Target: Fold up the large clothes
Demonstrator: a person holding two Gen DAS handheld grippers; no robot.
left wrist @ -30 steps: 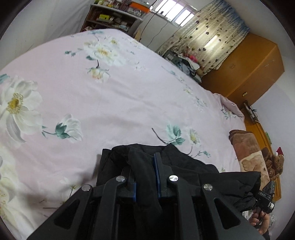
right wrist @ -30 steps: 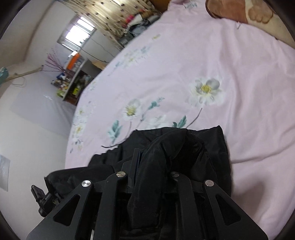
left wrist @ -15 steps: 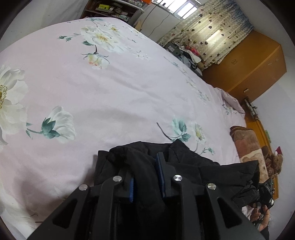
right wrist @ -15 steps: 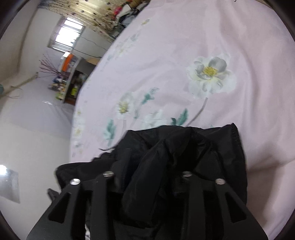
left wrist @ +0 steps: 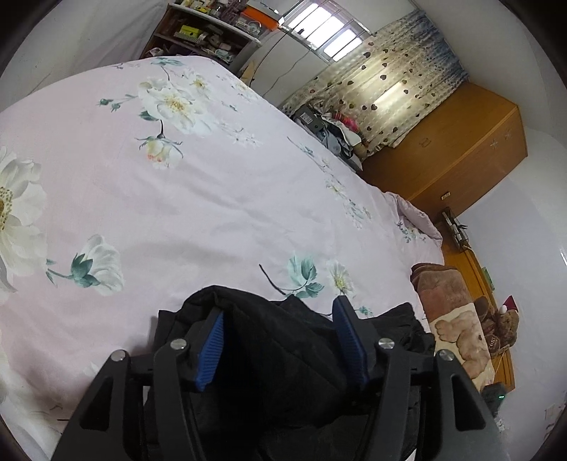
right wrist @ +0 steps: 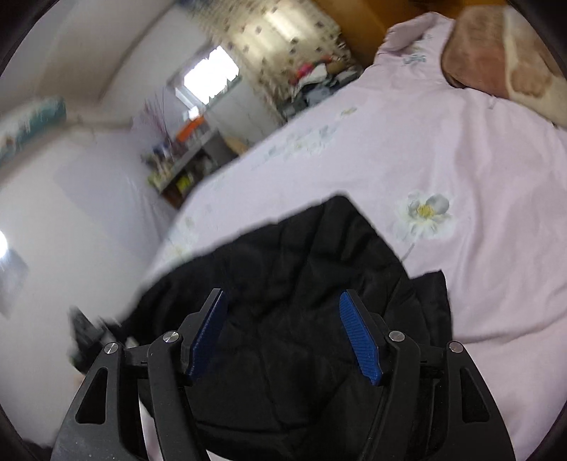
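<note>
A black quilted garment point(left wrist: 280, 358) lies bunched on the near edge of the pink flowered bed point(left wrist: 184, 198). My left gripper point(left wrist: 278, 315) is open, its blue pads spread to either side of a fold of the garment. In the right wrist view the same garment point(right wrist: 294, 283) lies under my right gripper point(right wrist: 281, 301), which is open too, with the fabric loose between the pads. That view is blurred by motion.
A brown bear-print blanket point(left wrist: 457, 319) and a teddy bear point(left wrist: 503, 322) sit at the bed's right end. An orange wardrobe point(left wrist: 457, 149), a heart-print curtain point(left wrist: 382, 88), a clothes pile point(left wrist: 333, 131) and a cluttered shelf point(left wrist: 205, 32) stand beyond the bed.
Both grippers were shut on folds of the black garment and have opened, letting it go. The right gripper has tilted up and is moving.
</note>
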